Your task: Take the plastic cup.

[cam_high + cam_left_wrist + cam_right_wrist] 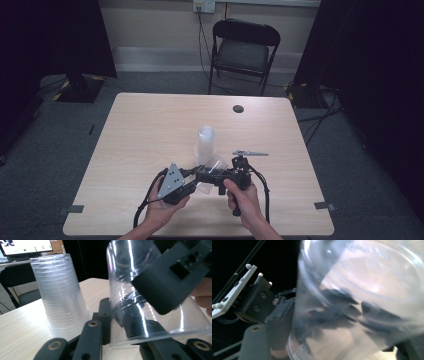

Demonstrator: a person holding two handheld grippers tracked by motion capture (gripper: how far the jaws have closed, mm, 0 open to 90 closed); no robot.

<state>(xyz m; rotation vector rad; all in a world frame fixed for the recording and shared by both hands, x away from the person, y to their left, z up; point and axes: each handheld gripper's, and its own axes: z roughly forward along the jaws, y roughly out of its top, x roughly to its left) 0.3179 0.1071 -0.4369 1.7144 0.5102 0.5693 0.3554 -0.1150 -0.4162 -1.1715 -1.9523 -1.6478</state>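
Clear cup point(214, 166) — gripped between left claw point(192, 176) and right claw point(206, 175), beside cup stack point(205, 143) — table's near edge.

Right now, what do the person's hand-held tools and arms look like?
Both tools are black, each trailing a black cable. The left tool carries a grey three-cornered plate with small holes; the right tool has a grey plate on a short post. Brass-coloured pivots show on the jaws. The forearms are bare, no sleeves.

Clear ribbed cup point(150, 302) btwn black grippers, clear cup stack point(61, 297) just beyond, on pale wood-grain table point(150, 130), grey carpet point(360, 165).
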